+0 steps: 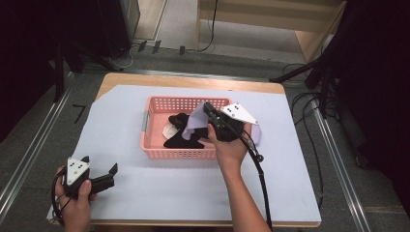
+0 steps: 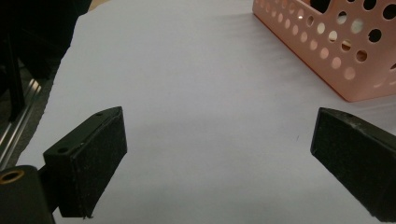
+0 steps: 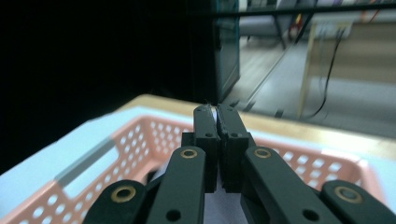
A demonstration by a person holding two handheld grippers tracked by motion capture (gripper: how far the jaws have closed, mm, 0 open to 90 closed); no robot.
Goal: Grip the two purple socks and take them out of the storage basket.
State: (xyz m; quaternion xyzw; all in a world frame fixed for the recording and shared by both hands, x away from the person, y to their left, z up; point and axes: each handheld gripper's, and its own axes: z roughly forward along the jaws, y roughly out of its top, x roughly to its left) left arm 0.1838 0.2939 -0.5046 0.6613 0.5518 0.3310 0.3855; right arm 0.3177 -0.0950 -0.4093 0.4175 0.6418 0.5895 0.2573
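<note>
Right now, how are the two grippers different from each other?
The left gripper has its jaws wide apart with nothing between them; the right gripper has its jaws shut on a lilac cloth. The left gripper sits low by the table's near left corner; the right gripper is raised over the pink basket. Both are black, hand-held, and carry a grey three-cornered plate.

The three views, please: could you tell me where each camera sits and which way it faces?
High view: above the person's side, looking forward and down on the table; both forearms, the left gripper and right gripper show.
Left gripper view: rides low, looking across the table past its open jaws toward the pink basket.
Right gripper view: above the basket, facing the dark room beyond; its jaws are shut on a lilac cloth.
All three share the basket.
</note>
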